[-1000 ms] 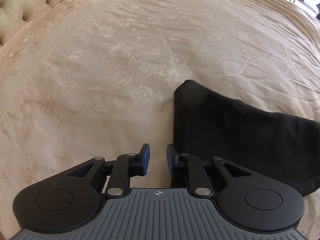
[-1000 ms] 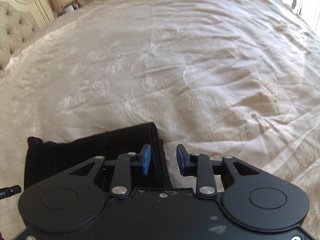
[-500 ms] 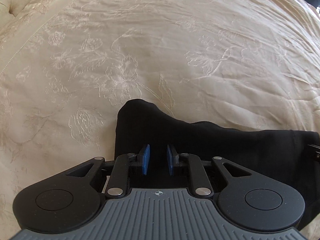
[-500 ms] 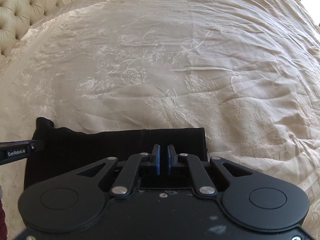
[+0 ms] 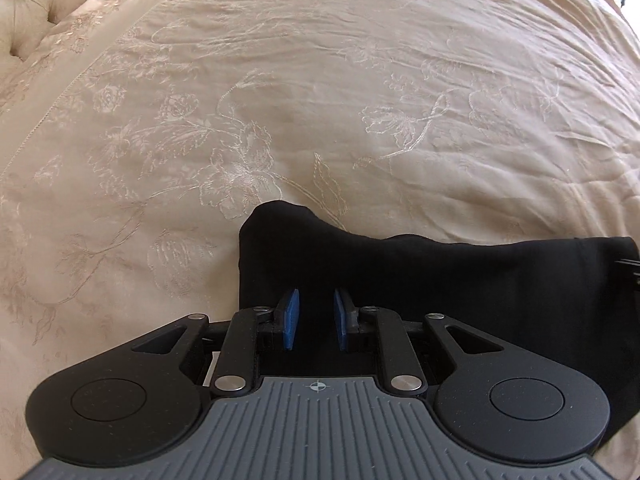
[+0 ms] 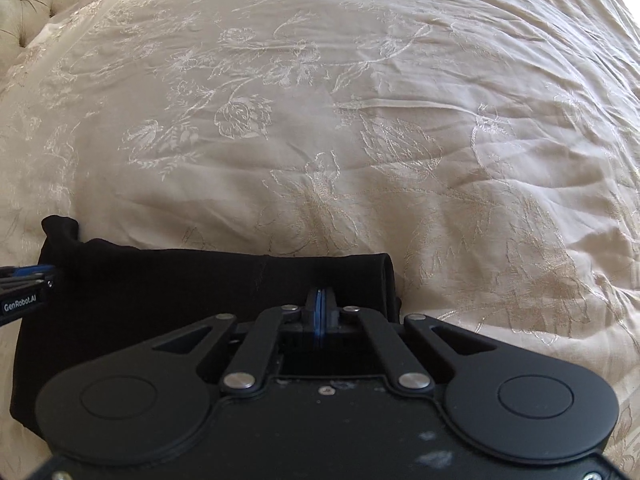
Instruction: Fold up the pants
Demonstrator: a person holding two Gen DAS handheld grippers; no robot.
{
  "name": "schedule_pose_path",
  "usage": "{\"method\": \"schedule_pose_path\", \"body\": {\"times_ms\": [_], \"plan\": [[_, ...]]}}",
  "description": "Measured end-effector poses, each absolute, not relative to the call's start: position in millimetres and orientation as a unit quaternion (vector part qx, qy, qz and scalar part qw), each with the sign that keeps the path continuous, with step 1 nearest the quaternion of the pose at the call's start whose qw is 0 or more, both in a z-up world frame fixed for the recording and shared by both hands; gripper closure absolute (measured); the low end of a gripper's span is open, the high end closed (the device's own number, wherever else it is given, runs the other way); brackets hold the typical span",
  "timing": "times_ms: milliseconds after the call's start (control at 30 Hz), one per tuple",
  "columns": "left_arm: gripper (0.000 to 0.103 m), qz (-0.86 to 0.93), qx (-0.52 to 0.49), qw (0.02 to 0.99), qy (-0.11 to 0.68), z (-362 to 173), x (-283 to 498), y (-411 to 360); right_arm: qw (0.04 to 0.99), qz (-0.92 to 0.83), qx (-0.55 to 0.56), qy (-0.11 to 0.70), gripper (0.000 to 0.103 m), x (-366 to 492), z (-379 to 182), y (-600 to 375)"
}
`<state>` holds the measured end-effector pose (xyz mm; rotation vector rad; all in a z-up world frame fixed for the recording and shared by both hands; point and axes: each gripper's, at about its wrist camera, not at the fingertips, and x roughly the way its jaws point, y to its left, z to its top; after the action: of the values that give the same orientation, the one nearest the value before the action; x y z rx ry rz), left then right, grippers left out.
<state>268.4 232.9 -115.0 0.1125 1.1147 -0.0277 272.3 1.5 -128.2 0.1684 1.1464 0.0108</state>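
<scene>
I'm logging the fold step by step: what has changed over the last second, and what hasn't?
Both hand-held grippers came down over the black pants. The right hand-held gripper, open beside the pants' right end before, has shut; whether cloth is pinched cannot be seen. The left hand-held gripper moved from the cream bedspread onto the pants' left end, jaws equally narrow. The pants remain a flat folded band.

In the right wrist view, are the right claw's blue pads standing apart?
No. The right claw has its blue pads pressed together over the black pants.
</scene>
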Motion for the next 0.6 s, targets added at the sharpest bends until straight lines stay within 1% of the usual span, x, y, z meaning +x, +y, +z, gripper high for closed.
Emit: {"method": "schedule_pose_path", "body": {"times_ms": [67, 133, 233, 300, 400, 600], "plan": [[0.084, -0.015, 0.044, 0.849, 0.526, -106.5, 249.6, 235.0, 0.849, 0.021, 0.069, 0.523, 0.095, 260.7, -113.3, 3.5], [0.084, -0.022, 0.048, 0.845, 0.532, -106.4, 230.7, 234.1, 0.859, 0.040, 0.063, 0.507, 0.095, 238.8, -100.0, 5.2], [0.084, -0.029, 0.068, 0.825, 0.560, -122.1, 207.1, 230.3, 0.851, 0.048, 0.071, 0.518, 0.095, 207.0, -98.2, 3.0], [0.084, -0.027, 0.079, 0.820, 0.567, -126.4, 196.0, 228.1, 0.840, 0.038, 0.071, 0.537, 0.099, 185.2, -104.6, 0.6], [0.084, -0.029, 0.067, 0.824, 0.562, -112.9, 185.7, 227.4, 0.833, 0.028, 0.090, 0.545, 0.100, 161.2, -104.2, -1.5], [0.083, -0.006, 0.027, 0.831, 0.556, -80.7, 173.9, 223.4, 0.859, 0.029, 0.084, 0.505, 0.088, 136.6, -67.1, 10.3]]}}
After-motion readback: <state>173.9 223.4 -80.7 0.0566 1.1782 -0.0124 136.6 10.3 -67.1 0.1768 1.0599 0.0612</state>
